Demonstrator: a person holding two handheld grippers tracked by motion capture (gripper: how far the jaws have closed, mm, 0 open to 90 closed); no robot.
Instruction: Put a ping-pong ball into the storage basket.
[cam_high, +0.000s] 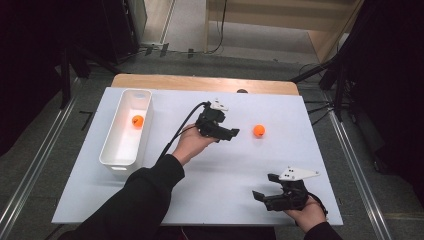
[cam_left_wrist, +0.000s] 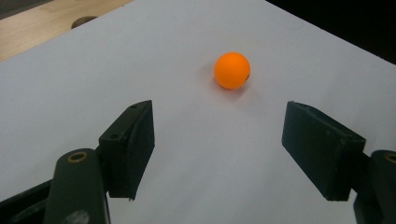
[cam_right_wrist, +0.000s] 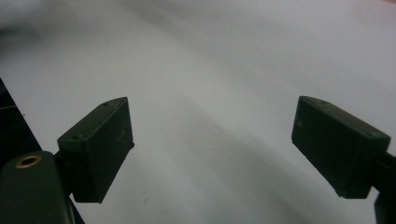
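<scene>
Two orange balls are seen in the high view: one ball on the sheet lies loose on the white sheet, and a second ball rests inside the white bin, well apart from the first. The left gripper is held just beside the loose ball, on the side towards the bin, its jaws spread and pointed at the ball with nothing between them. The right gripper is held well apart from that ball, near the person's edge of the sheet, jaws also spread and empty. The left hand is judged clearly the nearer one for a pick.

In the left gripper view, the ball on the sheet is shown ahead of the left gripper, beyond the tips and a little towards the right-hand jaw. The jaws are parted wider than the ball, so a short advance along their own line, with a slight shift towards that side, is judged enough to bracket it. A round thing has no long axis, so no wrist turn is called for.

In the right gripper view, the right gripper is seen with jaws spread over bare white sheet, with nothing gripped.
</scene>
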